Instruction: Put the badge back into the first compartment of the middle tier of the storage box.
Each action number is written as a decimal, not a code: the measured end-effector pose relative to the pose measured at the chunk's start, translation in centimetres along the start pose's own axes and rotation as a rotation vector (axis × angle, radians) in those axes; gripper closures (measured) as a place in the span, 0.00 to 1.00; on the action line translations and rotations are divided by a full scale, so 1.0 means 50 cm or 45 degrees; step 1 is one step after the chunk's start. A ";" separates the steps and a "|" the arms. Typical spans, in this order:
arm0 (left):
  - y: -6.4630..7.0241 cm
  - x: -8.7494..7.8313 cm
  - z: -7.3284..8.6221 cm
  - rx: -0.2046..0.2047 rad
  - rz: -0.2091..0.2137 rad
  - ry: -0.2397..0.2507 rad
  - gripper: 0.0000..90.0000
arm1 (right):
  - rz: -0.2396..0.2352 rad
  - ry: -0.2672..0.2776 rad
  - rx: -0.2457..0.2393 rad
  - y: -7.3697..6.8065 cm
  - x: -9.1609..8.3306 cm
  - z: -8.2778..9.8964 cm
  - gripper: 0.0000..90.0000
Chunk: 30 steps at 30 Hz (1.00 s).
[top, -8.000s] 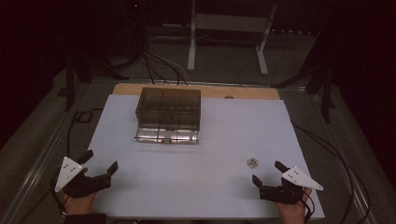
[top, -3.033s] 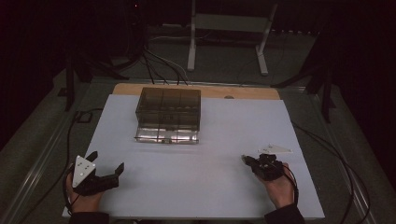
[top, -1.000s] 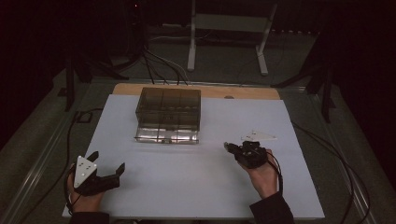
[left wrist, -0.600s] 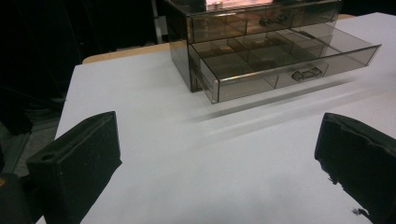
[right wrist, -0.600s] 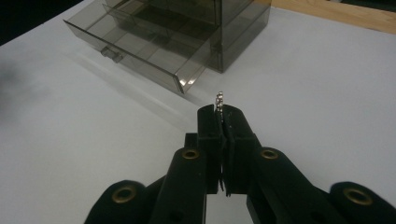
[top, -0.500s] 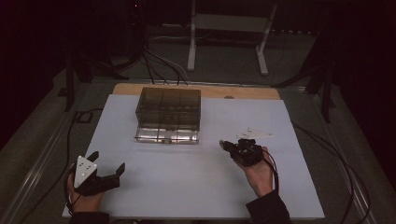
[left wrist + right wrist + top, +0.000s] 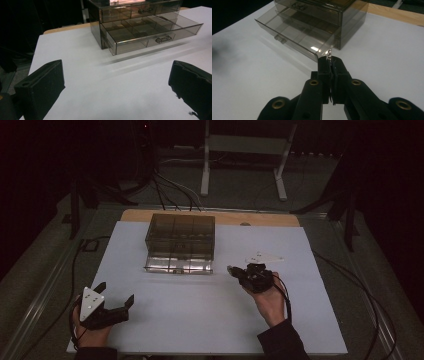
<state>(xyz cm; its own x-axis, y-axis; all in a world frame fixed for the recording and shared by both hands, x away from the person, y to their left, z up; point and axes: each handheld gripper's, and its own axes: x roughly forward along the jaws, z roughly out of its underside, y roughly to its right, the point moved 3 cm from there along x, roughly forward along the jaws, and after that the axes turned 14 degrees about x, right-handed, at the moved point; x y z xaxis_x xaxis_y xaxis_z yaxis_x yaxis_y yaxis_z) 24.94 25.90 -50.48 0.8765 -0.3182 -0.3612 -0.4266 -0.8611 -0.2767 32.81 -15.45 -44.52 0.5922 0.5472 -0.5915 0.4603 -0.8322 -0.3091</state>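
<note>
Because the right gripper pinched only the edge of a tiny beaded piece, it could slip before reaching the open drawer; the left gripper sat spread, empty.

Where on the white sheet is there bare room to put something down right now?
Bare: the wide stretch between the left gripper and the right gripper, in front of the open drawer, and the sheet's far right part. Crowded: around the smoky plastic drawer box, near where the right gripper holds a small beaded thing.

Drawer box smoky clear plastic; table matt white.
</note>
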 end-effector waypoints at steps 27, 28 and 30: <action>-0.002 0.000 0.001 -0.001 -0.003 0.000 0.01 | -0.106 0.000 0.000 -0.054 0.067 -0.056 0.97; -0.003 -0.001 0.001 -0.002 -0.003 0.001 0.01 | -0.108 0.002 -0.002 -0.057 0.069 -0.058 0.97; -0.002 0.000 0.001 0.000 -0.002 0.000 0.01 | -0.111 0.000 -0.005 -0.062 0.074 -0.061 0.97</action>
<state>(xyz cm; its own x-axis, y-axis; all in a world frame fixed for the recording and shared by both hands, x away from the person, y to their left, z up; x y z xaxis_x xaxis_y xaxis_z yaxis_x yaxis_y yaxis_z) 24.96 26.03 -50.47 0.8772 -0.3167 -0.3608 -0.4251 -0.8617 -0.2771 35.58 -10.58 -43.47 0.5497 0.6177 -0.5624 0.5129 -0.7809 -0.3564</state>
